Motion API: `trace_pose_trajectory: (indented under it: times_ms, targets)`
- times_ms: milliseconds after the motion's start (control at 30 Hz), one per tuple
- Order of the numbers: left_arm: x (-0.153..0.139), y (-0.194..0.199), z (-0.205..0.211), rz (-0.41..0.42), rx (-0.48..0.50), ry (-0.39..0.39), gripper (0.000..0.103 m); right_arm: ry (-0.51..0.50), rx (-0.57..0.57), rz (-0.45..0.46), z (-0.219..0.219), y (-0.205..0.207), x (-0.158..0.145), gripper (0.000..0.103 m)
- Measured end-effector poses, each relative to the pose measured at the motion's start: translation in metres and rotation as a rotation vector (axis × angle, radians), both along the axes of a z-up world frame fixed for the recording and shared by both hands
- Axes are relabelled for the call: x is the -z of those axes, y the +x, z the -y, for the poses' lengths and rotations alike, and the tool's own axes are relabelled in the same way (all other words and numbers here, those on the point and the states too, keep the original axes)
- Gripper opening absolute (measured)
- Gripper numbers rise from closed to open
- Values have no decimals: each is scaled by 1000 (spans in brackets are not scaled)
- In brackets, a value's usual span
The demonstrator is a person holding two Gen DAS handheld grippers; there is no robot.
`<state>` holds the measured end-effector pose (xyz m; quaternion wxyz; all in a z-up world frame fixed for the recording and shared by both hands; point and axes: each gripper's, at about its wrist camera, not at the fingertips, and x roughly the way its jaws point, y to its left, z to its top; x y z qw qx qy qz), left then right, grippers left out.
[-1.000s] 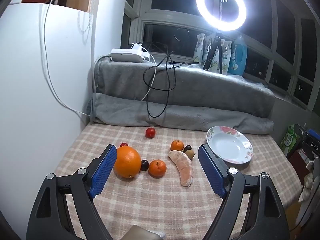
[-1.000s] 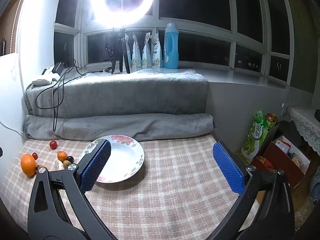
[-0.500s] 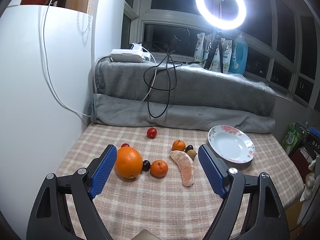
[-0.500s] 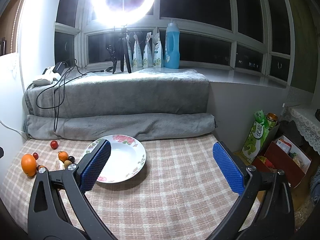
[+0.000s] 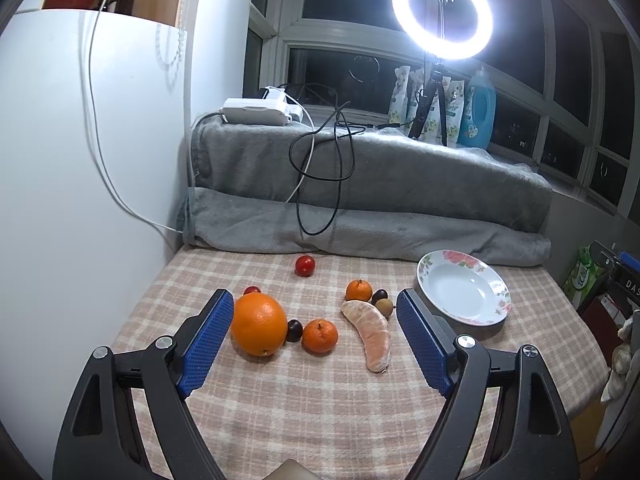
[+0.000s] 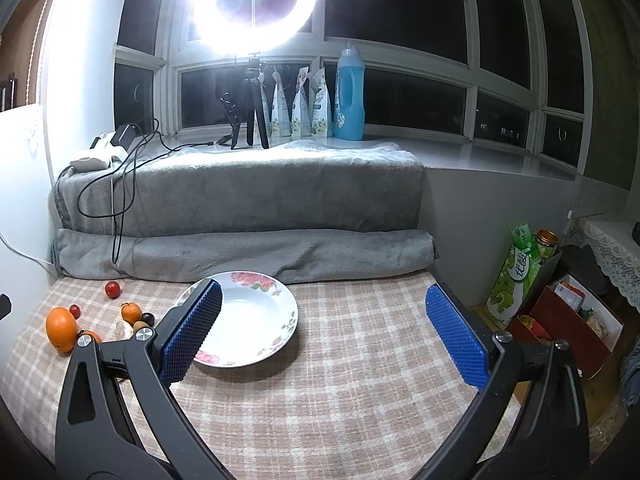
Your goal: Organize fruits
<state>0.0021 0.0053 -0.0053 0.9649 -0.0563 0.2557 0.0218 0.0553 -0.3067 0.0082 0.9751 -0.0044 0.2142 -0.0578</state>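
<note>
Fruits (image 5: 320,334) between spread left gripper (image 5: 316,316) fingers (image 5: 208,338).

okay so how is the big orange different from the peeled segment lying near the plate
The orange is whole, round and bright with its peel on; the segment is peeled, pale and crescent-shaped, lying flat. The orange sits by the left gripper's left finger, the segment nearer its right finger. Both rest on the checked cloth, outside the plate.

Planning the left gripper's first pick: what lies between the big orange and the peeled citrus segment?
In the left wrist view, between the big orange and the peeled segment lie a dark grape-like fruit and a small tangerine.
</note>
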Motion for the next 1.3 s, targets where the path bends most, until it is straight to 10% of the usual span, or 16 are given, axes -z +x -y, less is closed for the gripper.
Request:
trace_pose_trajectory:
  times_ms: [1300]
  targets:
    - [6, 3, -8, -15, -11, -11, 84, -9, -23, -25, -13, 12, 4, 103]
